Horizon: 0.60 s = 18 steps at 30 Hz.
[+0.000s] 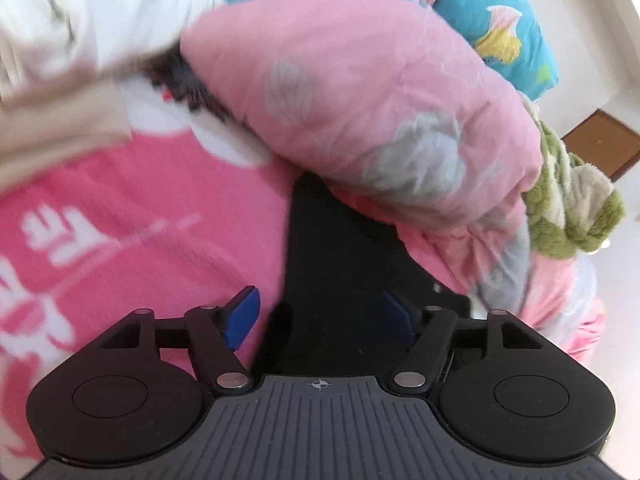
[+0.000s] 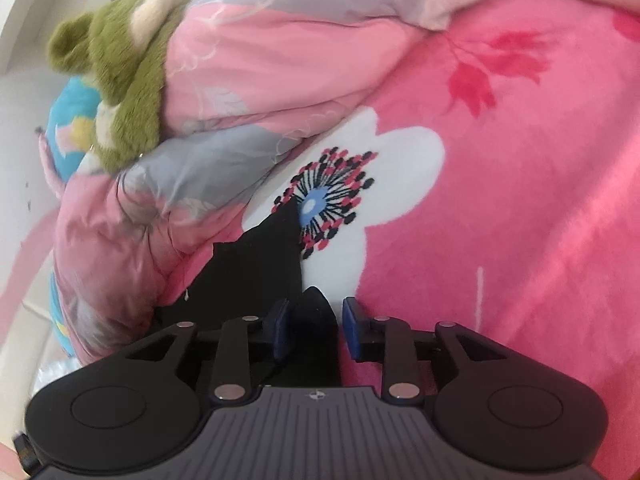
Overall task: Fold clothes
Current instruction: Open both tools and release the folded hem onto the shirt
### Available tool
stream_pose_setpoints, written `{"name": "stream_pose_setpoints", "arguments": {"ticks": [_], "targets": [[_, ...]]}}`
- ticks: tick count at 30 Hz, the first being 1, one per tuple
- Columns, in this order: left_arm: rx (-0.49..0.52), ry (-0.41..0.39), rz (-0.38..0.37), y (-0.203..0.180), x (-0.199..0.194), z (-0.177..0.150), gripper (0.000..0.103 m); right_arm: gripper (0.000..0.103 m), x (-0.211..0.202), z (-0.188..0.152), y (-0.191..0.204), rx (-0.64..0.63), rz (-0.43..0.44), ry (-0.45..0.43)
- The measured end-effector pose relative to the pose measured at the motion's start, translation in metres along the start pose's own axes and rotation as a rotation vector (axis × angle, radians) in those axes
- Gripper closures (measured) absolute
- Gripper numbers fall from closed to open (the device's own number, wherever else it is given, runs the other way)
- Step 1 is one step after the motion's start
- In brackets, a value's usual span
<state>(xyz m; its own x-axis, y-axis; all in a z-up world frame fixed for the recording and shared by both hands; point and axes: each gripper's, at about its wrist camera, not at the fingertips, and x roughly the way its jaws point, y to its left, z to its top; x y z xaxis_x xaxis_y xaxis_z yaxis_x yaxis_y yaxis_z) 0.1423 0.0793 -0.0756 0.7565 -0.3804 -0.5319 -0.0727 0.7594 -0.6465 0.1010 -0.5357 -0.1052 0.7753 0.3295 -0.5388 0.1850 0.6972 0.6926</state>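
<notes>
A black garment (image 1: 340, 248) lies on the pink flowered bed sheet (image 1: 140, 208), and its far end slips under the pink quilt. My left gripper (image 1: 320, 316) is open wide just above the garment's near end. Its left pad (image 1: 242, 318) is over the sheet and its right pad (image 1: 396, 316) is over the black cloth. In the right wrist view the same black garment (image 2: 260, 264) runs up to the white flower print. My right gripper (image 2: 316, 326) is open, with a raised peak of black cloth between its pads. A thin gap shows at the right pad (image 2: 352, 328).
A bunched pink and grey quilt (image 1: 380, 100) (image 2: 208, 92) lies right behind the garment, with a green plush toy (image 1: 572, 208) (image 2: 120, 80) on it. A blue patterned pillow (image 1: 504, 28) is behind it. Blurred white and beige cloth (image 1: 72, 60) hangs at the upper left. Open pink sheet (image 2: 500, 200) spreads to the right.
</notes>
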Motion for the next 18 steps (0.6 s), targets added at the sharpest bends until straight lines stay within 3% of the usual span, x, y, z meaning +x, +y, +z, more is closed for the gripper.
{"name": "stream_pose_setpoints", "arguments": {"ticks": [4,7,11,18], "targets": [[0.015,-0.021,0.008,-0.004,-0.011,0.001,0.034,0.058,-0.011,0.002,0.000,0.046,-0.027,0.001],[0.038,-0.020,-0.002,-0.010,-0.024,-0.002,0.035,0.045,-0.023,0.000,-0.004,0.095,-0.052,-0.013],[0.140,-0.004,-0.007,-0.024,-0.050,-0.016,0.034,0.038,-0.051,-0.007,-0.011,0.168,-0.070,-0.033],[0.229,0.080,-0.026,-0.031,-0.092,-0.052,0.034,0.029,-0.115,-0.045,-0.035,0.291,0.035,-0.049]]}}
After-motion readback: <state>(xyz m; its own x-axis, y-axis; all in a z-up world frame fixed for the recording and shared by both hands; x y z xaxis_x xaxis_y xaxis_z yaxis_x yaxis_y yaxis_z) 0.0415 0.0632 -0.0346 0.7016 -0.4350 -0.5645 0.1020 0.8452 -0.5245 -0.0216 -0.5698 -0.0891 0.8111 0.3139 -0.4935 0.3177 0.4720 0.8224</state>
